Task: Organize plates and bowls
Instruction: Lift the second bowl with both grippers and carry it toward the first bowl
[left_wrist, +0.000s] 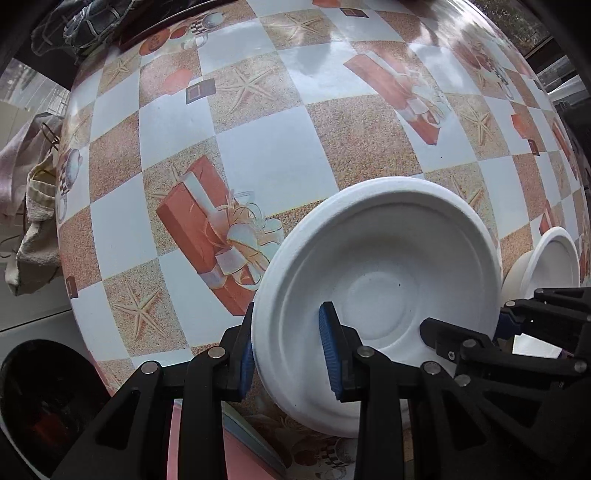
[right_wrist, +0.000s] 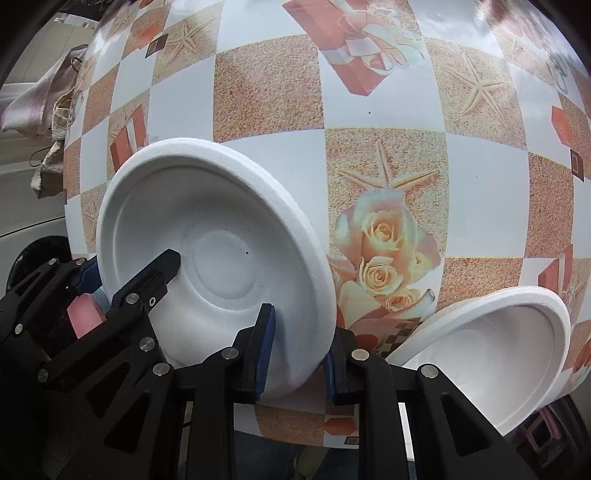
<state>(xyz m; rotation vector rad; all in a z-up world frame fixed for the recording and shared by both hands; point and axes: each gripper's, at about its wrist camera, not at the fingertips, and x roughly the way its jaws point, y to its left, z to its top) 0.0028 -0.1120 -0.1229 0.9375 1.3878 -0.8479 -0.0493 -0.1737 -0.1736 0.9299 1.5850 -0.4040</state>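
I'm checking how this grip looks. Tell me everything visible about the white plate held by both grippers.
The white plate is round, matte and pulp-like, with a raised rim, stepped well and circular centre. It is tilted above the patterned tablecloth. The left gripper and right gripper each pinch opposite rim edges.

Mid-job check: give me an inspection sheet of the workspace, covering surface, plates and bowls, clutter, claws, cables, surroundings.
Surface: table under a glossy checked cloth printed with starfish and gift boxes.
Job's things: white plate gripped at opposite rims; white bowl beside it, tilted toward the camera.
Clutter: nothing seen on the tabletop.
Claws: left claw and right claw each clamp the plate's rim.
Cables: nothing seen.
Surroundings: bundled cloths off the table's left edge.
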